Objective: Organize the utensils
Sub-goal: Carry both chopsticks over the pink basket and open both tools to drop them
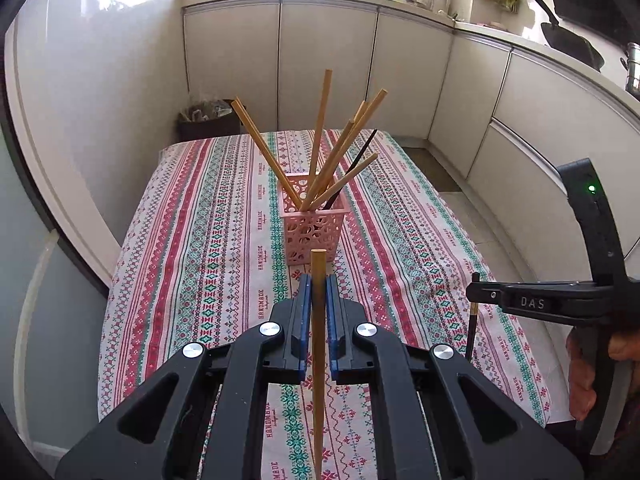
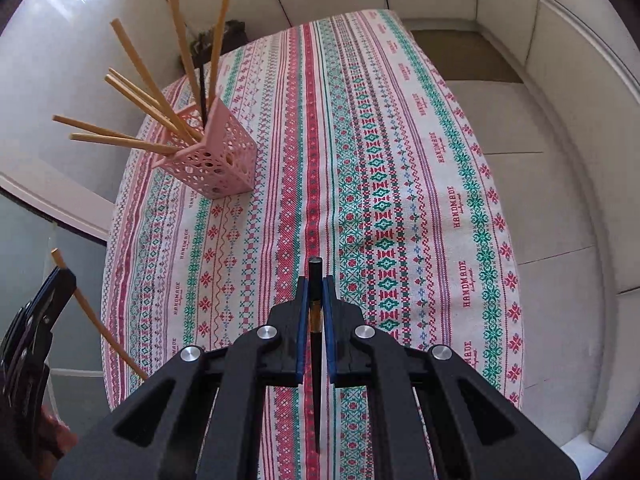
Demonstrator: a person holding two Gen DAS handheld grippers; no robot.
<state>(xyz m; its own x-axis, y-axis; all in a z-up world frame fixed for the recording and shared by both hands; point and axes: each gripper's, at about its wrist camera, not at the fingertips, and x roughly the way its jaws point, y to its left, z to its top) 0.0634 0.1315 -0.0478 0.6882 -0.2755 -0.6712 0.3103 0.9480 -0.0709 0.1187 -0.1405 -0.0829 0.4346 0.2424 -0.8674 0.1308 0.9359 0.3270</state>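
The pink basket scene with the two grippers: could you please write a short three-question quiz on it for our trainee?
1. True or false: the left gripper is shut on a wooden chopstick.
2. What does the right gripper hold? A) a spoon B) a black chopstick C) nothing
3. Fill in: the pink basket stands on the patterned ______.

Key: 1 true; 2 B; 3 tablecloth.
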